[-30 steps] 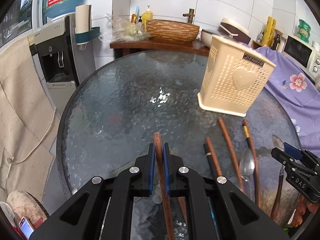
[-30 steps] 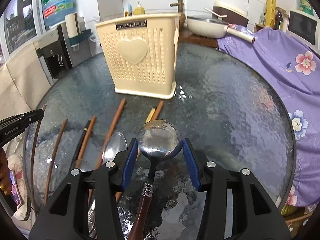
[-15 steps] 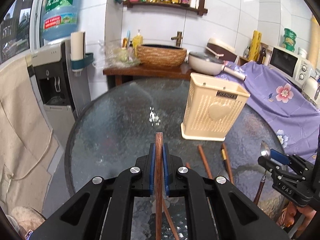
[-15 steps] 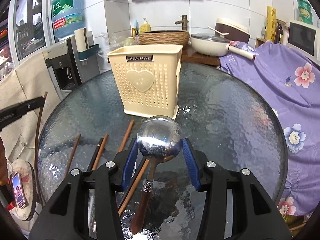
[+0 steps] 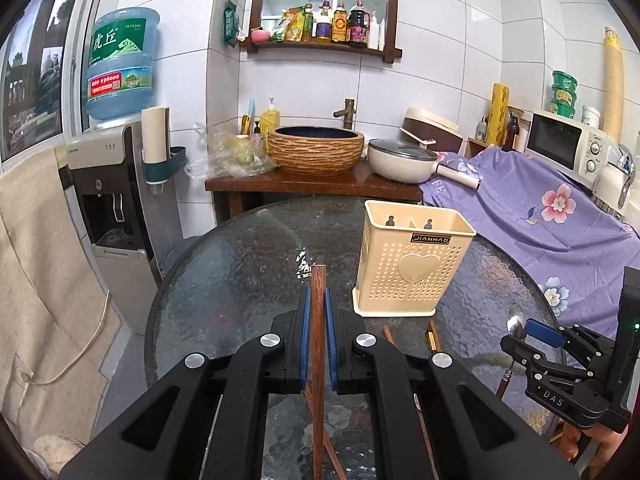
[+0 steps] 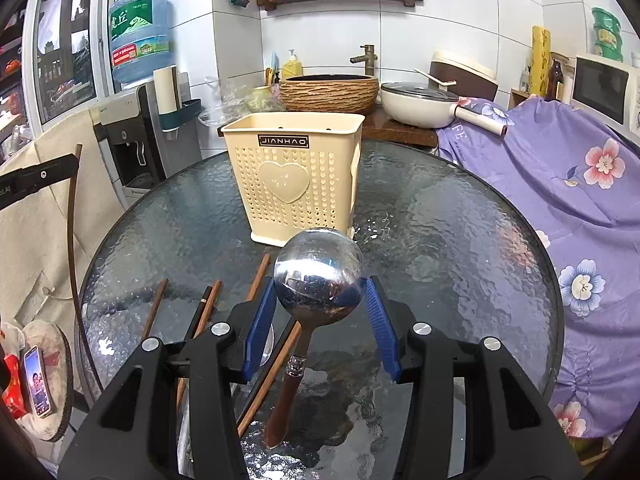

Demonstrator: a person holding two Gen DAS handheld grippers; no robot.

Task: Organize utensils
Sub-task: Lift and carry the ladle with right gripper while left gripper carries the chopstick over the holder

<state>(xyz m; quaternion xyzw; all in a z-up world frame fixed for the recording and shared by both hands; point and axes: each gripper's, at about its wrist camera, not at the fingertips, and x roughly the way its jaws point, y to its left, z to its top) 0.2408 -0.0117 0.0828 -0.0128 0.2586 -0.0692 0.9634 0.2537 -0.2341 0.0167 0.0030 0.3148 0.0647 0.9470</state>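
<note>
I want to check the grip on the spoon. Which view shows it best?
The right wrist view: the spoon fills the centre, its bowl pinched between the blue pads. The left wrist view shows it only small, far right.

Hidden or cut off:
- Wooden chopstick (image 5: 318,360): lower end runs out at the left wrist view's bottom edge.
- Loose chopsticks (image 6: 204,314) near the glass table's (image 6: 460,240) front edge: near ends covered by the right gripper's (image 6: 320,316) body.
- Utensil holder (image 5: 412,268): interior mostly unseen; contents cannot be told.
- Shelf bottles (image 5: 340,26): labels too small to read.
</note>
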